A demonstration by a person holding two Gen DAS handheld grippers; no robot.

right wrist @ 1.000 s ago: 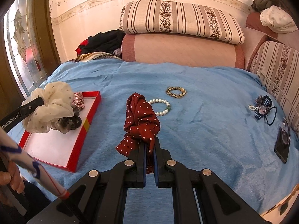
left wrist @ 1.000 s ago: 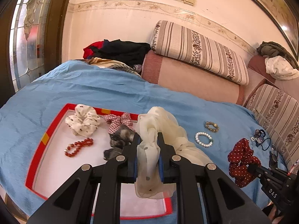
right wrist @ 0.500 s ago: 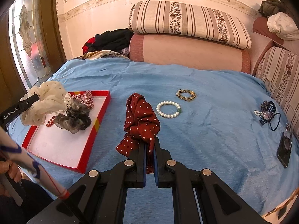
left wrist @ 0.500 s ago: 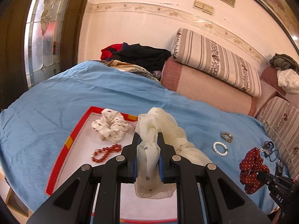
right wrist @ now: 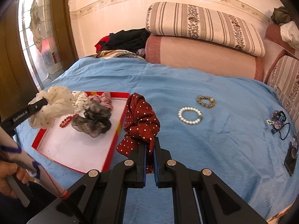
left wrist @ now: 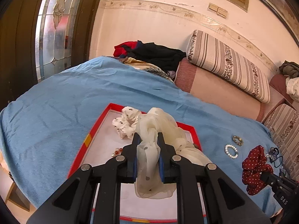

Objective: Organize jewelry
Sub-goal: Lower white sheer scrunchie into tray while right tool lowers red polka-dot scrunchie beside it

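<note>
My left gripper is shut on a cream sheer scrunchie and holds it above the red-rimmed white tray. In the right wrist view the cream scrunchie hangs over the tray's far left corner. My right gripper is shut on a dark red polka-dot scrunchie, just right of the tray. The tray holds a white dotted scrunchie, a grey scrunchie, a red checked scrunchie and a red bead bracelet.
On the blue bedcover lie a pearl bracelet, a gold bracelet, a dark hair tie with beads and a black phone. Striped cushions and a clothes pile sit behind.
My left gripper has carried the cream scrunchie leftward, over the tray. My right gripper, still holding the red scrunchie, has moved left toward the tray's right edge.
</note>
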